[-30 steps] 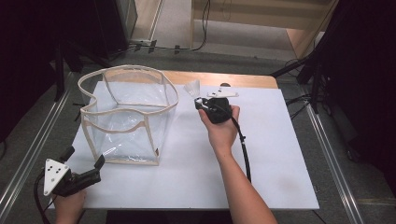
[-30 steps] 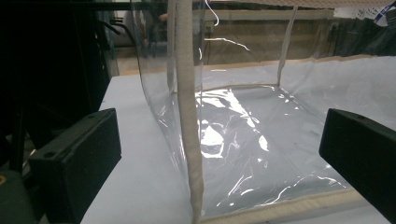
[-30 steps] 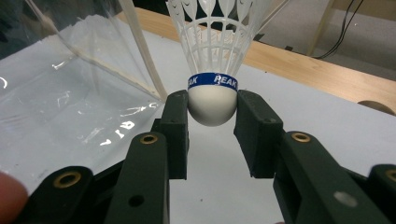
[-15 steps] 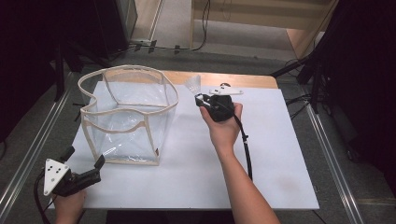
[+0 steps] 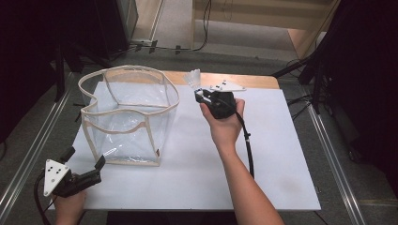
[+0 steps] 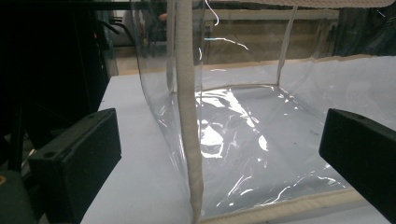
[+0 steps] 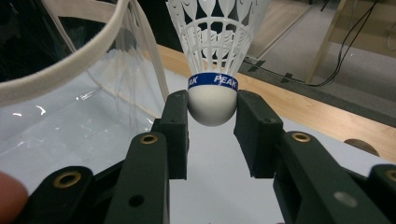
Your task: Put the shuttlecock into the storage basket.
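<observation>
gripping a white shuttlecock (image 7: pixel 212 70) by its cork, right hand-held gripper (image 7: pixel 212 116).

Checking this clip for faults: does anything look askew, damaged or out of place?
Nothing is damaged or spilled. The clear bag stands upright on the white table, though its soft rim sags unevenly. The right gripper pinches the shuttlecock squarely by its cork. The left gripper is open near the bag's corner.
</observation>
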